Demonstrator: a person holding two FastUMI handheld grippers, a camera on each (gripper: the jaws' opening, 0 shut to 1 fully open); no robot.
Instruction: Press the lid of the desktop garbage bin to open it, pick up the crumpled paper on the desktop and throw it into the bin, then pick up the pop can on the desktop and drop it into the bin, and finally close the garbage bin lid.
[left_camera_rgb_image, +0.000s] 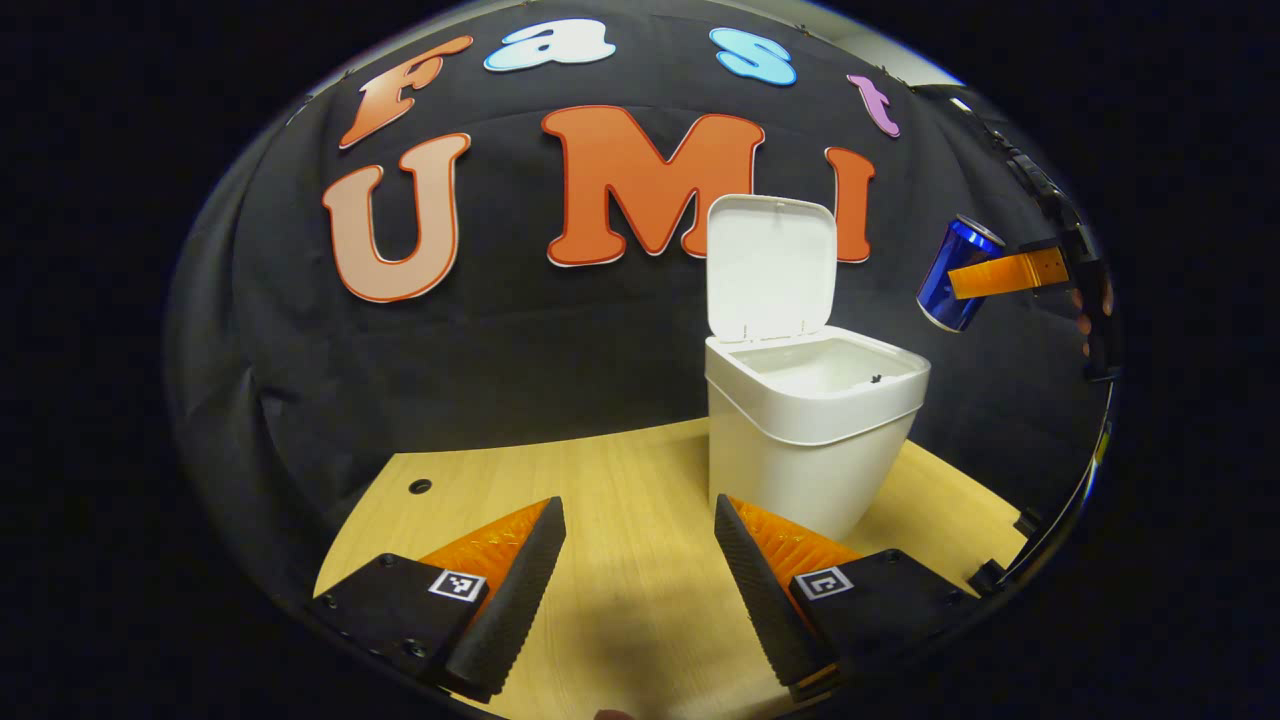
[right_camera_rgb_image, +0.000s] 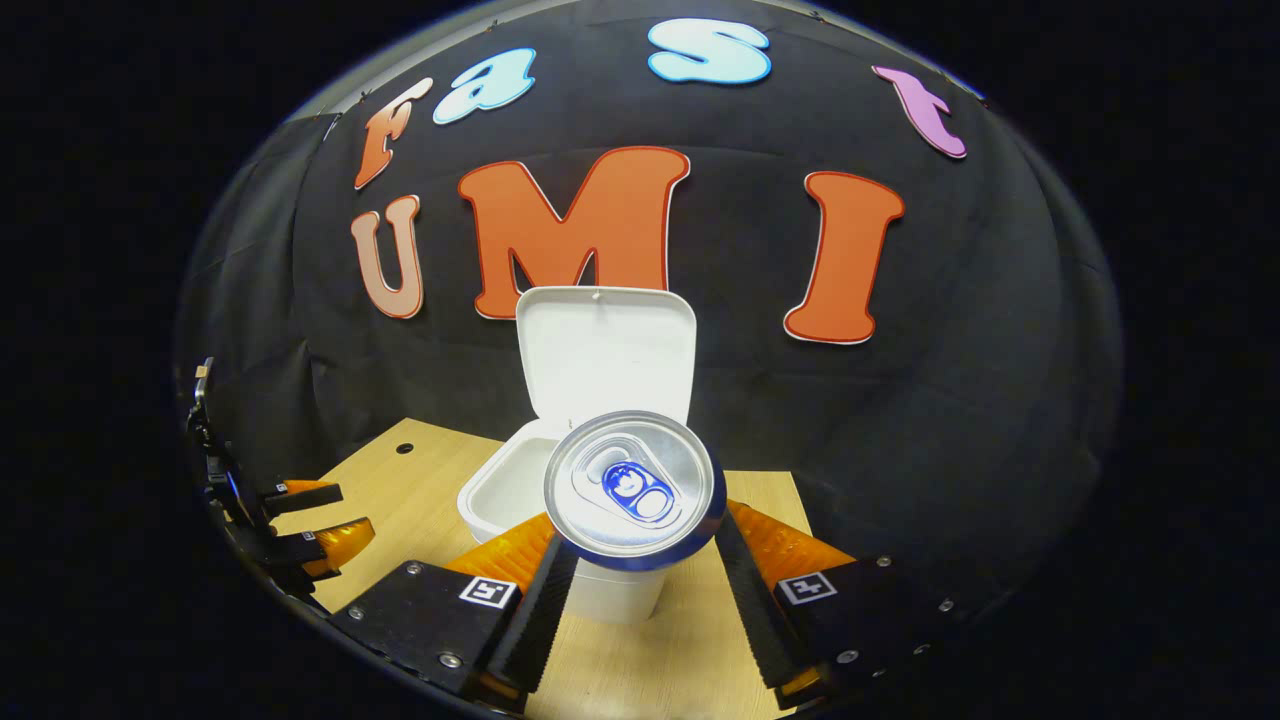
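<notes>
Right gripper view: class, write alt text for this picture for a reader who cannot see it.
The right gripper holds a pop can between its two fingers, the can's top facing the camera. Behind it on the wooden desk stands a white garbage bin with its lid raised. The left gripper shows at the left edge.

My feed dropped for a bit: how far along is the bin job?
The lid stands open on the bin. No crumpled paper shows on the desk, so it is probably binned. The right claw holds the pop can in the air beside the bin. Left: drop the can, close the lid.
</notes>
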